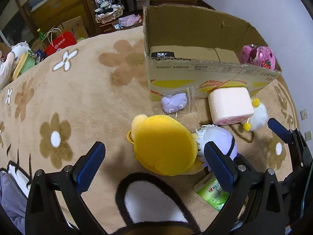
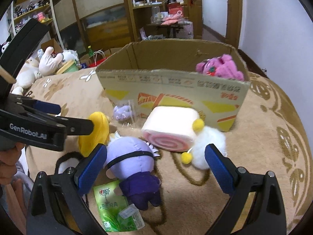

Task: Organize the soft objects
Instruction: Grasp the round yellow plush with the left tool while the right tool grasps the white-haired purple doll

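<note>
Both tongs stand spread wide with nothing between their blue pads: the left tongs (image 1: 154,156) hang low over the yellow round plush (image 1: 164,145), and the right tongs (image 2: 156,166) sit over the purple-haired doll (image 2: 133,162), which lies face down on the flower-patterned beige blanket (image 1: 78,98). Crowded around these two toys are a pink swirl-roll cushion (image 2: 170,129), a white fluffy plush with yellow pompoms (image 2: 207,146) touching the roll's end, and a small lilac plush in a clear bag (image 1: 174,101) lying against the front wall of the cardboard box (image 1: 195,72). A green tissue pack (image 2: 115,209) lies just beside the doll's legs, and a dark-rimmed white plush ear (image 1: 152,199) sits at the near edge. Inside the open-topped box, a pink furry plush (image 1: 258,55) rests in the right corner and a small black item (image 1: 163,54) lies in the left corner. From the right wrist view, the left tool reaches in from the left, its tip at the yellow plush.
</note>
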Demonstrator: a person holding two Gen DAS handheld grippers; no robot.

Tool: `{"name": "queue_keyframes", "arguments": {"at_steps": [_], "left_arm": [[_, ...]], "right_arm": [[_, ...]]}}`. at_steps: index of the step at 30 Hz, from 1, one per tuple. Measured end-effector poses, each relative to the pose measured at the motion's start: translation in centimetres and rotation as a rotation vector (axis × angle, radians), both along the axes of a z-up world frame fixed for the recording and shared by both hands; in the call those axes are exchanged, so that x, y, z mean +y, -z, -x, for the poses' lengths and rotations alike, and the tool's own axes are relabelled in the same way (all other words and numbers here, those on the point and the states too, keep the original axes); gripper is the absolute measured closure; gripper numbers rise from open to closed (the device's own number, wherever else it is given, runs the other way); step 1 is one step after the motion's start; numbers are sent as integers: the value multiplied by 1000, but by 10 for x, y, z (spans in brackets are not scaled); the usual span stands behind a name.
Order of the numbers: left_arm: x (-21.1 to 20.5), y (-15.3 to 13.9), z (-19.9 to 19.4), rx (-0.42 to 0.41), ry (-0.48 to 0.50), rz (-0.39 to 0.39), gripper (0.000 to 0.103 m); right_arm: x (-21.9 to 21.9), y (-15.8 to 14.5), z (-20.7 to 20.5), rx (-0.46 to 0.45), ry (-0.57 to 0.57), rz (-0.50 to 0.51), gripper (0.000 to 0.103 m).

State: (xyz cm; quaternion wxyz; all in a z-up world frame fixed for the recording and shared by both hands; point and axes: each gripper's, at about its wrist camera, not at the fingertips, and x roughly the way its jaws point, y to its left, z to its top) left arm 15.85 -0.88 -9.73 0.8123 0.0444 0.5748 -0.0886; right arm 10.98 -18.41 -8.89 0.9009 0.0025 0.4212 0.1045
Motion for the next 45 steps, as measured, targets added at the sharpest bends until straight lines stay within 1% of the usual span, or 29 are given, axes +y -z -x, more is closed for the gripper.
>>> {"name": "queue_keyframes", "arguments": {"at_steps": [4, 9, 14, 17, 20, 23, 25, 26, 27, 29, 30, 31, 32, 33, 36, 40, 42, 44, 45], "left_arm": [[-7, 12, -5, 28, 13, -9, 3], [-8, 24, -11, 79, -2, 3, 3], [-7, 37, -16, 114, -9, -10, 3], [-5, 44, -17, 126, -20, 2, 3], [0, 51, -20, 152, -45, 43, 4], [3, 58, -21, 165, -55, 70, 5], [5, 61, -22, 175, -60, 103, 12], [6, 62, -22, 182, -63, 130, 18], [7, 63, -22, 187, -68, 152, 20], [8, 63, -22, 180, -70, 161, 21], [8, 62, -21, 174, -67, 160, 22], [7, 62, -20, 167, -63, 154, 23], [7, 61, -20, 162, -58, 148, 24], [4, 58, -18, 153, -53, 136, 24], [1, 54, -15, 128, -47, 113, 24], [2, 48, -7, 106, -64, 125, 25], [2, 41, 0, 91, -72, 129, 25], [4, 35, 6, 58, -80, 98, 25], [6, 32, 9, 45, -80, 87, 25]], "right_arm": [[7, 7, -3, 10, -16, 18, 0], [15, 11, -3, 15, -50, 40, 0], [22, 17, -5, 40, -66, 44, 0], [25, 24, -7, 70, -63, 48, 0], [25, 36, -13, 132, -45, 66, 0], [16, 48, -20, 199, -28, -34, 0], [11, 52, -24, 227, -16, -81, 0], [9, 54, -25, 233, -14, -95, 3], [7, 55, -25, 238, -15, -117, 4], [5, 54, -25, 240, -27, -155, 17], [4, 55, -24, 244, -35, -180, 20], [4, 54, -23, 247, -46, -195, 27], [4, 54, -22, 247, -54, -202, 38], [6, 53, -20, 247, -69, -213, 38], [12, 51, -16, 237, -74, -179, 40], [17, 47, -13, 221, -72, -150, 41], [18, 41, -10, 199, -62, -106, 41], [17, 39, -9, 186, -37, -70, 41], [15, 37, -8, 184, -25, -68, 41]]}}
